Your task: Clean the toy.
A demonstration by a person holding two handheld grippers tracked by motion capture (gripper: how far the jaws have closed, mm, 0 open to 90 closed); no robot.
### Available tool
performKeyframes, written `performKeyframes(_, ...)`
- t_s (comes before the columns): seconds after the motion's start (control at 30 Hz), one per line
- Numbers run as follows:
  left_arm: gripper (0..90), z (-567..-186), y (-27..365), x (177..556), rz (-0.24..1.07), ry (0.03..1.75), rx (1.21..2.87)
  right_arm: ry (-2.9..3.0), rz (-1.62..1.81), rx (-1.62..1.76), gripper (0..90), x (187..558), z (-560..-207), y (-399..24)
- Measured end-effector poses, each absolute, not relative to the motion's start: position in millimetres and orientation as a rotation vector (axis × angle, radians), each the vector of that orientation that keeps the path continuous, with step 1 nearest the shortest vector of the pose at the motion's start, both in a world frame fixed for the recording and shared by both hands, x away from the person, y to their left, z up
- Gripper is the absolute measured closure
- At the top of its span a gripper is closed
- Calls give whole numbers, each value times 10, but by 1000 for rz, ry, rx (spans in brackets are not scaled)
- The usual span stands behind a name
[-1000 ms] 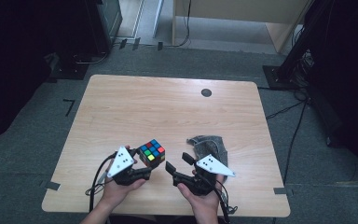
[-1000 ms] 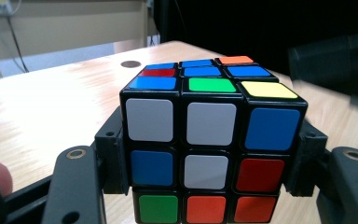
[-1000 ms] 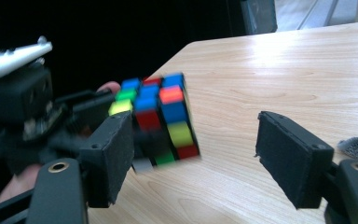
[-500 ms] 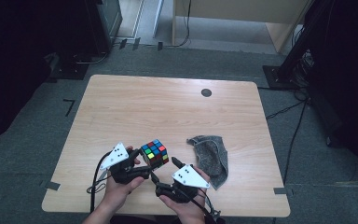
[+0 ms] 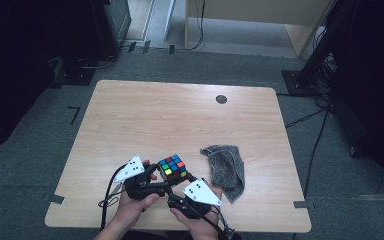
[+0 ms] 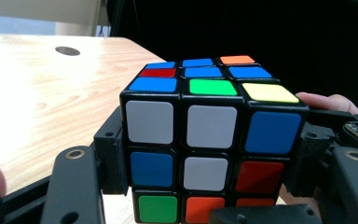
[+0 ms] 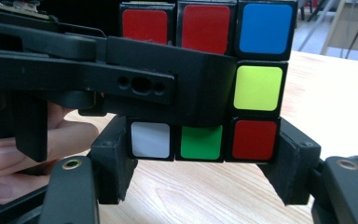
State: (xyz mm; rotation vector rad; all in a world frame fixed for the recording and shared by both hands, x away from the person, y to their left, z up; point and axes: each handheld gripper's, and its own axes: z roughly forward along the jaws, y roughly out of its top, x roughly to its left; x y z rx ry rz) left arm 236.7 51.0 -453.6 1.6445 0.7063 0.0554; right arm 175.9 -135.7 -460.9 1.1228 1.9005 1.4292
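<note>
A scrambled Rubik's cube [image 5: 172,167] hangs just above the table's near edge. My left gripper [image 5: 156,173] comes in from the left and is shut on it; in the left gripper view its pads press the two sides of the cube [image 6: 205,140]. My right gripper [image 5: 180,182] reaches in from the lower right. Its jaws have just been closing, and in the right gripper view its pads [image 7: 114,156] clamp the bottom layer of the cube [image 7: 256,88]. One of the left gripper's fingers [image 7: 140,84] crosses the cube's middle layer there.
A crumpled grey cloth [image 5: 226,167] lies on the wooden table [image 5: 180,115] just right of the cube. A small dark round hole [image 5: 221,99] sits near the far edge. Both hands are close to the table's front edge.
My right gripper has moved left, away from the cloth, and come in under the cube, with its jaws now around the bottom layer. The left gripper and cube have stayed put.
</note>
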Motion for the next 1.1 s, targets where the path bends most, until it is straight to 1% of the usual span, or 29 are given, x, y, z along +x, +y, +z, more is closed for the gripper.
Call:
performKeyframes(0.17,251,-4503,576,2395,82,715,1611,1949,1387,1126,345,1766,-4646,-1343)
performKeyframes(0.33,182,-4426,751,2446,156,702,1589,1980,1367,1164,345,1832,-4652,-1424)
performKeyframes(0.4,180,-4412,819,2459,223,696,1599,1993,1354,1196,346,1879,-4643,-1496)
performKeyframes(0.5,180,-4427,902,2488,283,691,1609,1995,1362,1245,345,1950,-4613,-1642)
performKeyframes(0.53,180,-4442,911,2494,312,685,1624,2007,1380,1266,345,1997,-4580,-1735)
performKeyframes(0.63,182,-4509,853,2467,477,622,1753,2012,1397,1271,345,2023,-4534,-1811)
performKeyframes(0.7,181,-4564,789,2442,544,569,1827,2009,1405,1246,345,2023,-4481,-1857)
performKeyframes(0.8,180,-4633,692,2397,597,509,1887,2019,1444,1230,345,2021,-4416,-1891)
performKeyframes(0.97,164,-4703,558,2300,643,387,1973,2120,1512,1222,345,2046,-4367,-1878)
performKeyframes(1.1,152,-4721,517,2260,696,346,1992,2178,1557,1241,345,2054,-4355,-1849)
